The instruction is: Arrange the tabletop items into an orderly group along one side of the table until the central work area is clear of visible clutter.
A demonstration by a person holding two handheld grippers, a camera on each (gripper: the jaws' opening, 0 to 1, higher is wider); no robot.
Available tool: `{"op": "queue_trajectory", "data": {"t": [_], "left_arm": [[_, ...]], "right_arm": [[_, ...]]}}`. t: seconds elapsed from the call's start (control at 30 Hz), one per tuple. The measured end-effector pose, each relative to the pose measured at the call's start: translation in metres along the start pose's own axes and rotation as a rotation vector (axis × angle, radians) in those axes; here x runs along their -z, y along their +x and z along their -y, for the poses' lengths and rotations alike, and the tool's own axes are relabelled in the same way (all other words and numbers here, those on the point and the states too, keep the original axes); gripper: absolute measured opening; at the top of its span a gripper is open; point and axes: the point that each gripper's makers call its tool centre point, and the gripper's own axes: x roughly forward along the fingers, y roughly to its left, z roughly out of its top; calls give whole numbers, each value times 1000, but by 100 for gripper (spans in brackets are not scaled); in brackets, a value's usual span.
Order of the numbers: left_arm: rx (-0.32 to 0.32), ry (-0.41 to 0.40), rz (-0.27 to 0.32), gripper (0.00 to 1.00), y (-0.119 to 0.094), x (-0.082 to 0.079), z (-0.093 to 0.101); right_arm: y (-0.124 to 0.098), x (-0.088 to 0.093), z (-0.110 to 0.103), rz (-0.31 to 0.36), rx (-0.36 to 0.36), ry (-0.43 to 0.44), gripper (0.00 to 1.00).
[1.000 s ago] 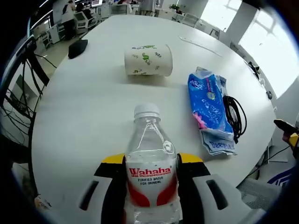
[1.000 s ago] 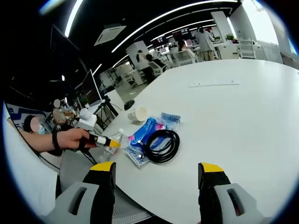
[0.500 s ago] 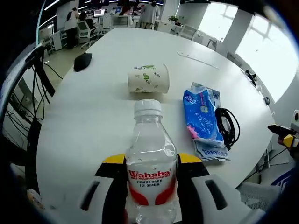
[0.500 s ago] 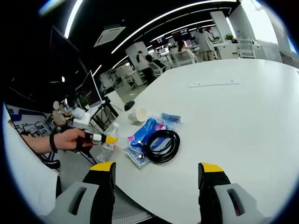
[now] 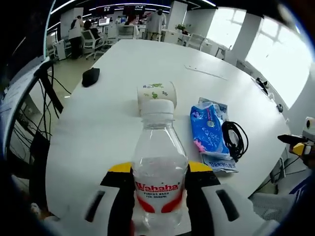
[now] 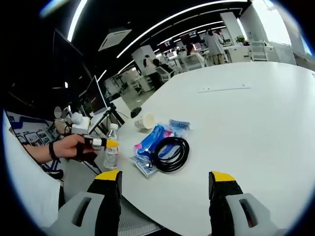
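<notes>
Over the last second the left tool [image 5: 158,196], clamped on the water bottle [image 5: 158,169], has lifted it upright off the table [image 6: 256,128] near its edge, so regrouping beside the cup [image 5: 156,94] can start, while the right tool [image 6: 165,196] hangs wide and empty.

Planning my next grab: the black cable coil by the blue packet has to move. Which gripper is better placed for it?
Right. The right gripper has its jaws open and empty, and the black cable coil lies just ahead of it beside the blue packet. The left gripper is shut on the water bottle.
</notes>
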Motion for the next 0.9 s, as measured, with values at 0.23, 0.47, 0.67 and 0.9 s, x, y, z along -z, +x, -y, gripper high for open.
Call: {"op": "queue_trajectory", "data": {"t": [0.23, 0.47, 0.67, 0.9], "left_arm": [[-7, -32, 25, 39, -11, 3, -2], [-12, -18, 36, 39, -18, 4, -2], [-22, 25, 62, 39, -25, 0, 1], [-31, 80, 65, 39, -35, 7, 3]], "right_arm": [[0, 1, -2, -1, -2, 0, 73], [4, 0, -4, -4, -10, -5, 73], [8, 0, -10, -8, -23, -14, 73], [10, 0, -12, -12, -32, -20, 73]]}}
